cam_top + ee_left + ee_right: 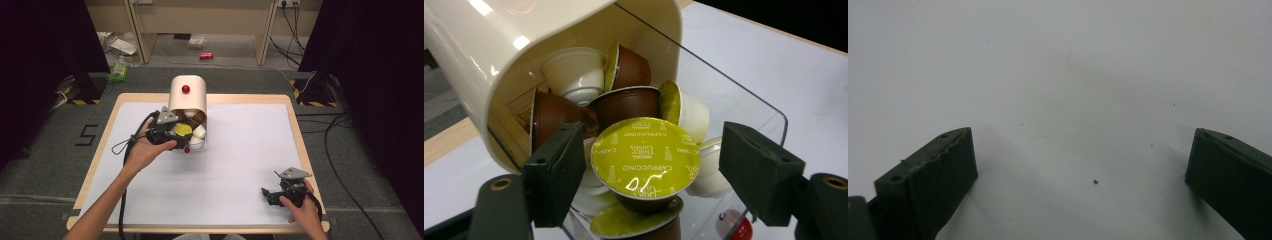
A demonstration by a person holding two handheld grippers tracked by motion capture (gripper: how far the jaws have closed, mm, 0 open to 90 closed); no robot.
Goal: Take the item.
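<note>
Black fingers (pixel 554 172) of my left gripper (pixel 651 175) straddled the yellow-lidded capsule (pixel 645 157), unclamped, in the cream dispenser's (pixel 187 92) clear drawer (pixel 769 117); my right gripper (pixel 1080 170) gaped, empty, over the white bench (pixel 240 165)

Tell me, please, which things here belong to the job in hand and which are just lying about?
In the job: left gripper, yellow-lidded capsule between its jaws, cream capsule dispenser.

Lying about: right gripper resting on the table, red can on the floor.
</note>
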